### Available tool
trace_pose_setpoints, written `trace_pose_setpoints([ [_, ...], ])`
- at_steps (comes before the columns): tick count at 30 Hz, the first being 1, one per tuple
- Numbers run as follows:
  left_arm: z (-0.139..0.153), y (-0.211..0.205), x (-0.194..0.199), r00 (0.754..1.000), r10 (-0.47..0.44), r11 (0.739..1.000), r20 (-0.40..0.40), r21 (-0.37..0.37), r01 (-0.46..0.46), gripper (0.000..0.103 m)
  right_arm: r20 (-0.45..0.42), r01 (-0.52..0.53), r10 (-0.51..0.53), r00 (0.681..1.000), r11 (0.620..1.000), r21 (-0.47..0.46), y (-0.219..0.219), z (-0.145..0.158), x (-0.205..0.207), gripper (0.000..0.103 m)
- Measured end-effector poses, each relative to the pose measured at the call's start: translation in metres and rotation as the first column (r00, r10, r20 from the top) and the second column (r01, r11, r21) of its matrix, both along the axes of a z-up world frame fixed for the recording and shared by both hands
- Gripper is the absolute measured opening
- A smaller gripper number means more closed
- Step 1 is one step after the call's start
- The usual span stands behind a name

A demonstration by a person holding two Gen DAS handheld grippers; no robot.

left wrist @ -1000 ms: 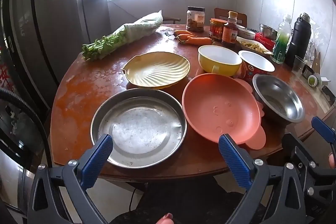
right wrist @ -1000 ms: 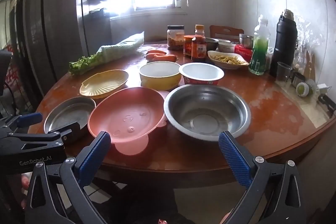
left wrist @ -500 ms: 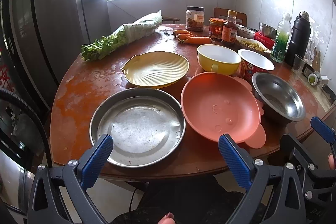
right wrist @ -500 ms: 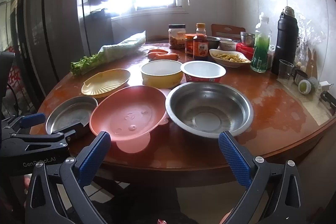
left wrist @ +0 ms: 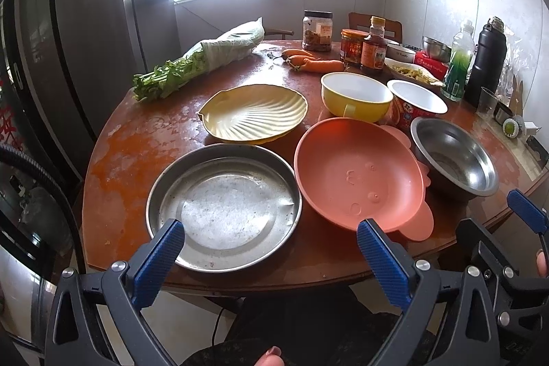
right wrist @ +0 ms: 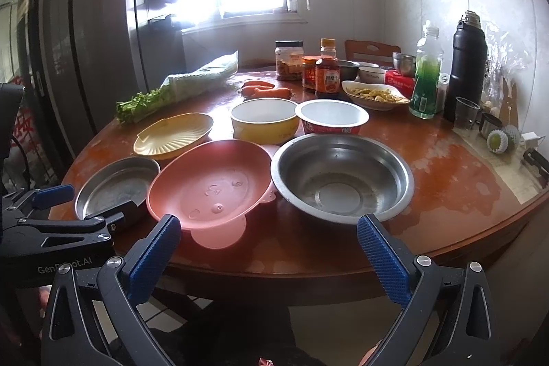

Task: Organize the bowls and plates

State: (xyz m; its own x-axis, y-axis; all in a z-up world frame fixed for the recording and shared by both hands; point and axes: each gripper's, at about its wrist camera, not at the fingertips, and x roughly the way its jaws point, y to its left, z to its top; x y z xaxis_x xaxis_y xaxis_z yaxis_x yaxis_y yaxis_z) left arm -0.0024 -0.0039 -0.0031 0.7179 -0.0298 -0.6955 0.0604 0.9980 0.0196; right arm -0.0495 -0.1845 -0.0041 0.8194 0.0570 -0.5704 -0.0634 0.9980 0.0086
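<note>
A round wooden table point(left wrist: 130, 153) carries a steel plate point(left wrist: 223, 208), a pink animal-shaped plate point(left wrist: 357, 174), a yellow shell plate point(left wrist: 254, 112), a yellow bowl point(left wrist: 357, 95), a red-and-white paper bowl point(left wrist: 417, 102) and a steel bowl point(left wrist: 453, 156). My left gripper point(left wrist: 269, 249) hangs open at the table's near edge, its fingers either side of the steel plate's front rim. Before the steel bowl point(right wrist: 343, 177) and pink plate point(right wrist: 209, 184), my right gripper point(right wrist: 269, 249) is open and holds nothing. The left gripper's body point(right wrist: 58, 225) shows in the right wrist view.
Behind the dishes lie bagged celery point(left wrist: 199, 60) and carrots point(left wrist: 312, 62). Jars point(left wrist: 317, 30), a sauce bottle point(left wrist: 374, 52), a dish of food point(right wrist: 375, 95), a green bottle point(right wrist: 427, 74) and a black flask point(right wrist: 468, 60) crowd the far right. A dark fridge point(left wrist: 31, 64) stands left.
Both grippers have edged slightly forward toward the table, so the dishes sit a little lower and larger in view. Nothing on the table has moved.
</note>
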Motion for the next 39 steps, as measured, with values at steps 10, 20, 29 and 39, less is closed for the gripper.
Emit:
trace_pose_setpoints([
  [10, -0.001, 0.0, 0.002, 1.0, -0.004, 1.0, -0.003, 0.001, 0.004, 0.102, 0.002, 0.005, -0.005, 1.0, 1.0, 0.001, -0.001, 0.001, 0.0, 0.103],
  [20, 0.0, -0.001, 0.001, 1.0, -0.008, 1.0, -0.002, 0.004, 0.008, 0.102, -0.001, 0.013, -0.013, 1.0, 1.0, -0.001, -0.003, 0.001, -0.001, 0.103],
  [29, 0.0, -0.004, -0.002, 1.0, -0.01, 1.0, 0.006, 0.005, 0.01, 0.102, 0.0, 0.038, -0.038, 0.999, 0.999, 0.0, -0.007, 0.002, -0.001, 0.103],
  [39, 0.001, -0.003, -0.001, 1.0, -0.018, 1.0, 0.007, -0.003, 0.018, 0.102, 0.0, 0.061, -0.061, 0.998, 0.998, 0.012, -0.01, 0.002, 0.002, 0.103],
])
